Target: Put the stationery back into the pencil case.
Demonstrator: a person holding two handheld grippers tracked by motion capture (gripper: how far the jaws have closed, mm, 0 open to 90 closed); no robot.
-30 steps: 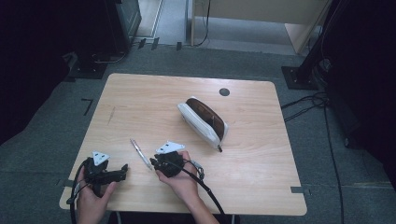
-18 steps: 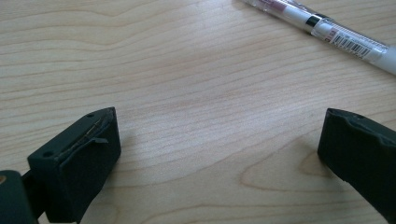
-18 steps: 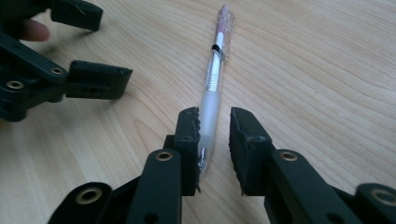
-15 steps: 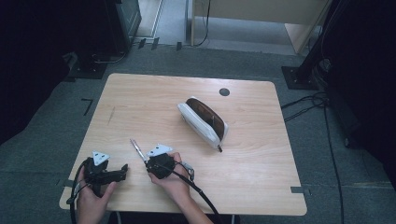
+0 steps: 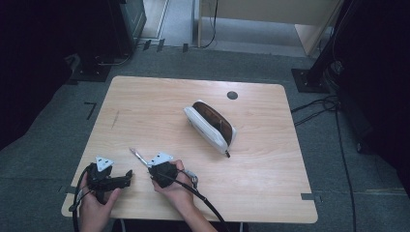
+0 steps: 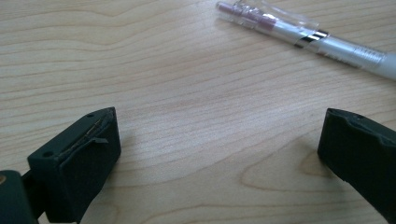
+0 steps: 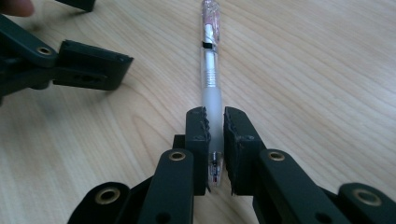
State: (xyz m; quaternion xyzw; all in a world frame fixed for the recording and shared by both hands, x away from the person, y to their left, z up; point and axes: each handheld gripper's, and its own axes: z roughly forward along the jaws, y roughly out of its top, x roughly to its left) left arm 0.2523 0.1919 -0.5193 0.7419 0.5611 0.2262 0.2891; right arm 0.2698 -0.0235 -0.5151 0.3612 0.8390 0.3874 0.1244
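A clear white pen point(image 5: 138, 155) with a pink cap end lies on the wooden table point(image 5: 270, 193) near the front left. My right gripper point(image 5: 148, 167) has its jaws around the pen's barrel. In the right gripper view its pads press on the pen point(image 7: 211, 79) from both sides, so the right gripper point(image 7: 214, 123) is shut on it; the jaws have just been closing. My left gripper point(image 5: 127, 175) rests on the table just left of it. Its jaws stand wide open in the left gripper view, with nothing between them point(image 6: 219, 149), and the pen point(image 6: 303, 37) lies beyond.
An open white pencil case point(image 5: 211, 125) with a brown lining lies slantwise at the table's middle. A small dark round cap point(image 5: 232, 95) sits near the far edge. In the right gripper view the left gripper point(image 7: 88, 35) stands close at the upper left.
My right hand has shifted left and down onto the pen, and its jaws have come together on the barrel. The left hand has stayed put.
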